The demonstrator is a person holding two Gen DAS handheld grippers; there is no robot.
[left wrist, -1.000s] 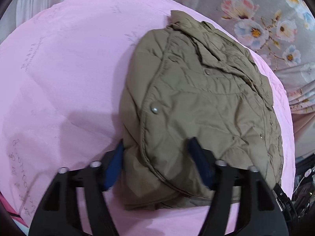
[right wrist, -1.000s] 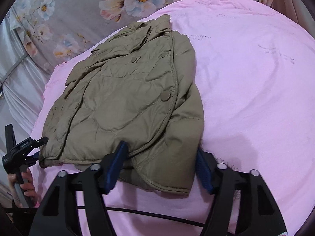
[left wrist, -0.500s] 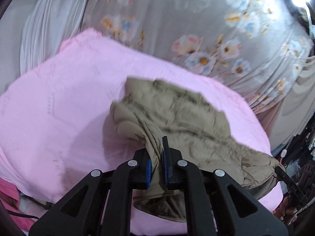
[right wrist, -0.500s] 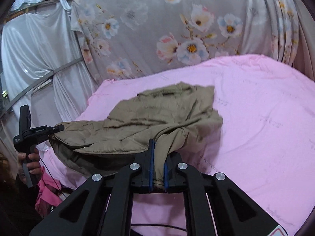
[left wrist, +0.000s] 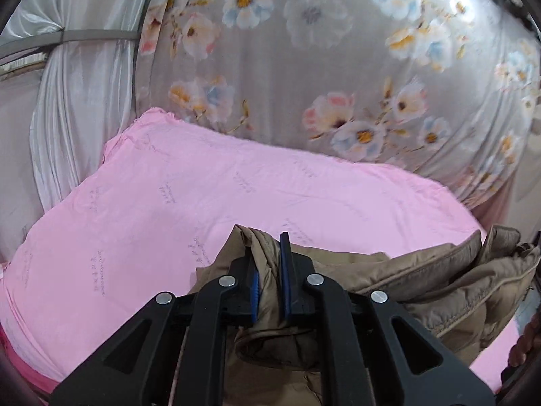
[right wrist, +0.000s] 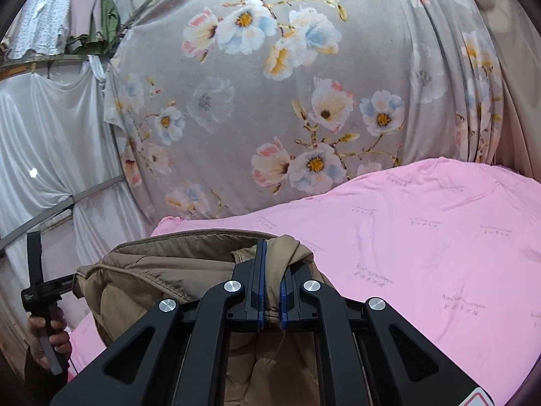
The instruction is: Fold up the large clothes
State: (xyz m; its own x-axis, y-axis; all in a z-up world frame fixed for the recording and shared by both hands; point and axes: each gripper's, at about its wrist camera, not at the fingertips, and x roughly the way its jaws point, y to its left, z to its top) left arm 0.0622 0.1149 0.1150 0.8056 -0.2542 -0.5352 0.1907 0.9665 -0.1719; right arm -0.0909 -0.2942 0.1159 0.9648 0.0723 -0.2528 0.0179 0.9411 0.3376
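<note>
Closest in the left wrist view, the left tool (left wrist: 269,279) is nearly closed, its blue pads pinching a bunched fold of the jacket (left wrist: 422,284). The jacket is olive-brown, padded and quilted, with stitched seams and a soft sheen. From the pinch it droops below the tool and stretches off to the right as a thick, creased roll, its far end bunched at the right edge of the picture. There, fingers of a hand (left wrist: 525,345) show at the frame edge.

In the right wrist view, the right tool (right wrist: 272,282) is likewise almost shut, its pads squeezing another gathered fold of the jacket (right wrist: 169,264). The cloth bulges above the pads, hangs down under the tool and sags leftward in a long pleated sling. At its left end the person's left hand (right wrist: 47,338) grips the black handle of the other tool.

The jacket is held up between the two tools, above the near edge of the bed; whether any hanging part touches it is hidden.

Beyond lies the pink bedsheet (left wrist: 236,203), smooth, with faint printed lettering. Behind it hangs a grey flowered curtain (right wrist: 287,101), with white drapes (right wrist: 44,142) to the left.
</note>
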